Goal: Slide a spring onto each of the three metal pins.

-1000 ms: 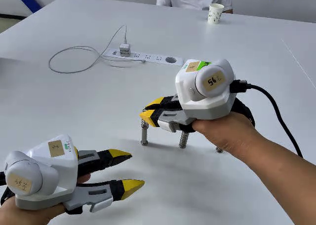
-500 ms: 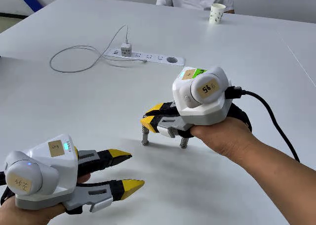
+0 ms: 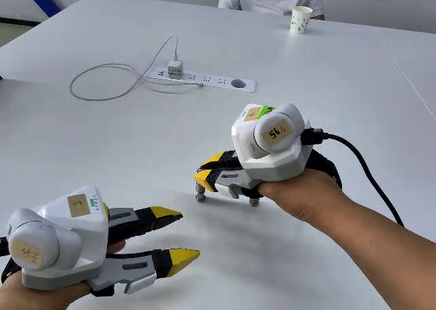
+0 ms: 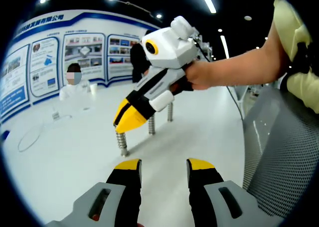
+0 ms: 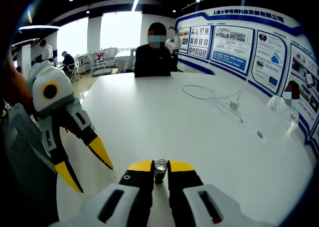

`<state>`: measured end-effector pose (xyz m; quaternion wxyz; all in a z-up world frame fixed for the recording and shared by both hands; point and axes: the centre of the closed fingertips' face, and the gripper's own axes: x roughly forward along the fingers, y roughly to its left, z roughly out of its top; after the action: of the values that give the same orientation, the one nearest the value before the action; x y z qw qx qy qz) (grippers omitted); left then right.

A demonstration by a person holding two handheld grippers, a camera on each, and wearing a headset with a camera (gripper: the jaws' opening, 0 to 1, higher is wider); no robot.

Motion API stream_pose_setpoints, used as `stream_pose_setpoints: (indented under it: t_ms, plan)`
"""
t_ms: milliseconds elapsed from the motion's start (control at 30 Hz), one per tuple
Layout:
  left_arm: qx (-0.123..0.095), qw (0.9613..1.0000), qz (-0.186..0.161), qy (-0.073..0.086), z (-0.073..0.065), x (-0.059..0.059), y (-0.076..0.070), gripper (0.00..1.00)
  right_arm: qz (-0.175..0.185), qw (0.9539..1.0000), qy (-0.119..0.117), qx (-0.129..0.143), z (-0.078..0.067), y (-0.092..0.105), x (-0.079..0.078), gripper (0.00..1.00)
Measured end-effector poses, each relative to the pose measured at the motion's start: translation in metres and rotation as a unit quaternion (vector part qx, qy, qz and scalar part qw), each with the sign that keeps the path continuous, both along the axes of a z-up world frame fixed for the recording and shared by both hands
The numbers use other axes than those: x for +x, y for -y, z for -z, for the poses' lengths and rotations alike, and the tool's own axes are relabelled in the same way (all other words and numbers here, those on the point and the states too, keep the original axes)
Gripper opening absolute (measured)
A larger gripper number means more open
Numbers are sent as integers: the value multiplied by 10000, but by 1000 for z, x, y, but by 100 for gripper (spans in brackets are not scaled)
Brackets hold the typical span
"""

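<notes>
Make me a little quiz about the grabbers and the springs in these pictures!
1. True or false: the left gripper is clamped shut.
2. What sits between the jaws of the right gripper? A: a spoon. B: a spring. C: a pencil.
3. How many metal pins stand on the table in the left gripper view?
Key: 1. False, its jaws are open and empty. 2. B. 3. Three.
</notes>
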<state>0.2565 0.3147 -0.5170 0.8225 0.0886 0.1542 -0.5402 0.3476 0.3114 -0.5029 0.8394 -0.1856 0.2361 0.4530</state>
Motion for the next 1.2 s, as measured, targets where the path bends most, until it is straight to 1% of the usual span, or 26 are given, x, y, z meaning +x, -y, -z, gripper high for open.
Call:
stream_pose_setpoints:
  t_ms: [500, 667, 1033, 1200]
  plan:
    - [-12, 10000, -27, -15, 1, 0, -1, 37, 4, 9997, -162, -163, 17, 1, -2, 12]
    - [-8, 10000, -39, -23, 2, 0, -2, 37, 15, 9997, -177, -146, 18, 1, -2, 12]
    - [-29, 10000, -65, -24, 1, 3, -1, 38, 43, 9997, -162, -165, 18, 5, -5, 18]
    - [-30, 10000, -60, -31, 1, 2, 0, 39, 120, 9998, -135, -90, 14, 10, -8, 22]
